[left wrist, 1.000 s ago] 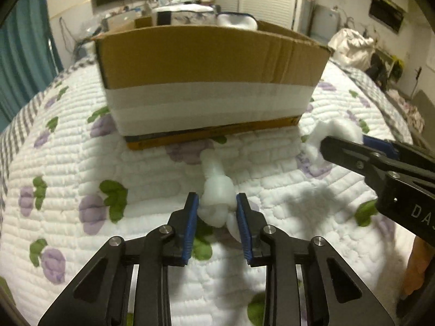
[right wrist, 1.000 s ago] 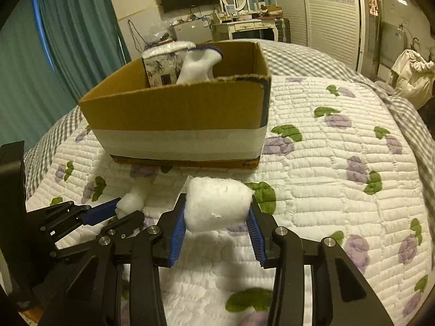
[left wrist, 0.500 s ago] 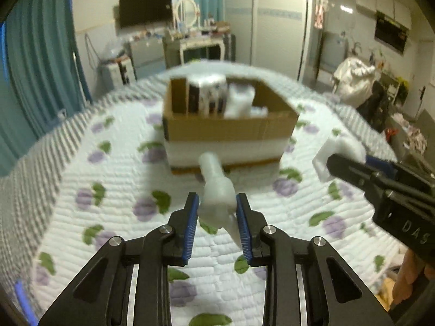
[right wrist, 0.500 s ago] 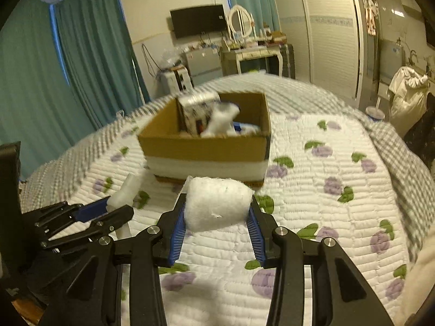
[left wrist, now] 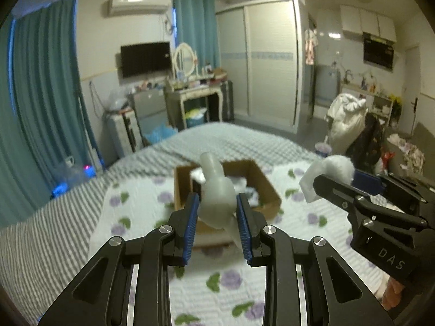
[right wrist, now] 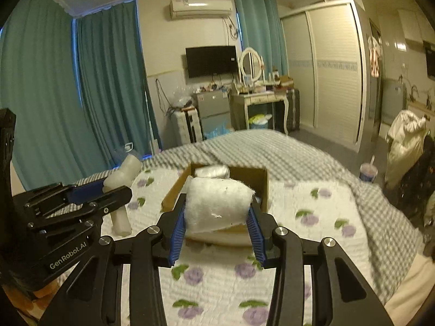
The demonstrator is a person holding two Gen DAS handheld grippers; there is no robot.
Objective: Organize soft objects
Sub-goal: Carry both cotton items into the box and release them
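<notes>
My left gripper (left wrist: 217,209) is shut on a white knotted foam strip (left wrist: 216,190) and holds it high above the bed, short of the open cardboard box (left wrist: 269,190). My right gripper (right wrist: 217,214) is shut on a white fluffy cotton block (right wrist: 217,206), also raised in front of the box (right wrist: 261,179). The box holds several white soft items. The left gripper and its foam strip (right wrist: 122,174) show at the left of the right wrist view; the right gripper with its cotton block (left wrist: 339,165) shows at the right of the left wrist view.
The box sits on a bed with a white quilt with purple flowers (right wrist: 312,217) over a grey checked cover (left wrist: 68,231). Beyond the bed are teal curtains (right wrist: 108,95), a dressing table (right wrist: 263,100), a wall TV and a wardrobe.
Both grippers have risen well above the quilt with their loads held. The box now appears smaller and lower in both views, its inside visible from above.
</notes>
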